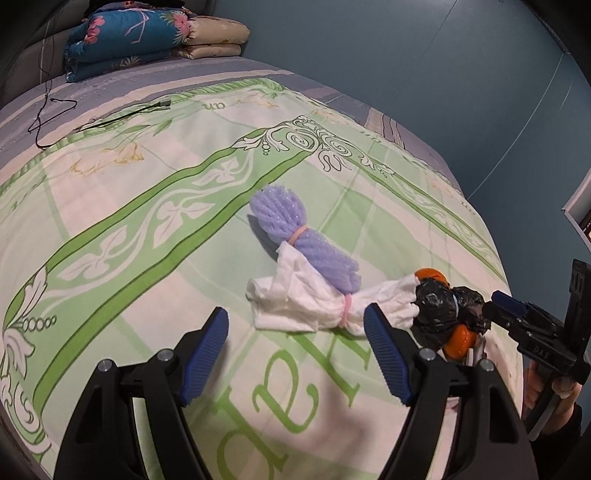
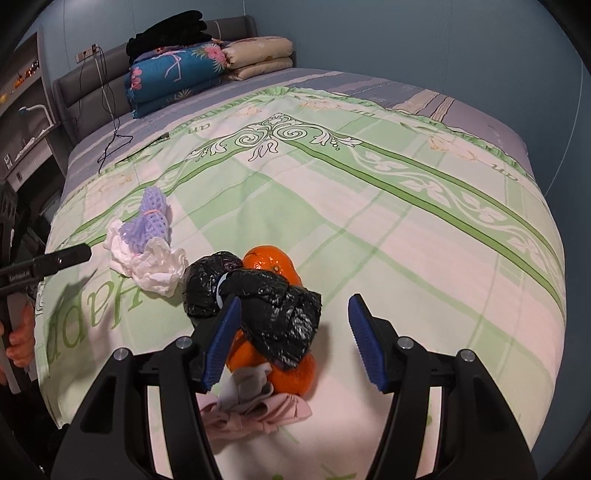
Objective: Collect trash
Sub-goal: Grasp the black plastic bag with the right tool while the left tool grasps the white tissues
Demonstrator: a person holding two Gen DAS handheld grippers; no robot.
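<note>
Trash sits in a loose cluster on a bed with a green-and-white patterned sheet, near its foot edge. Purple foam net, bunched and tied with a pink band, lies across a crumpled white tissue; the tissue also has a pink band around its middle. Just beside the tissue's end is a crumpled black plastic bag, draped over and touching orange peel pieces; one piece shows behind the bag, more under its near side. Pale pink crumpled wrapper lies at the near edge of the pile, touching the lower peel.

Left gripper hovers above the sheet, jaws apart, nothing between them; the tissue lies just ahead of its tips, and its right finger overlaps the tissue's end in the left wrist view. Contact cannot be told.

Right gripper has jaws apart over the black bag and peel. Its left finger overlaps the bag's edge in its own view, its right finger is clear of everything. No clamp on anything. A hand grips the left tool's handle at the frame's left edge.

Far end of the bed: folded blue floral quilt, beige folded blanket beside it, dark clothing stacked on top, black cable trailing across the sheet. Blue wall behind.
</note>
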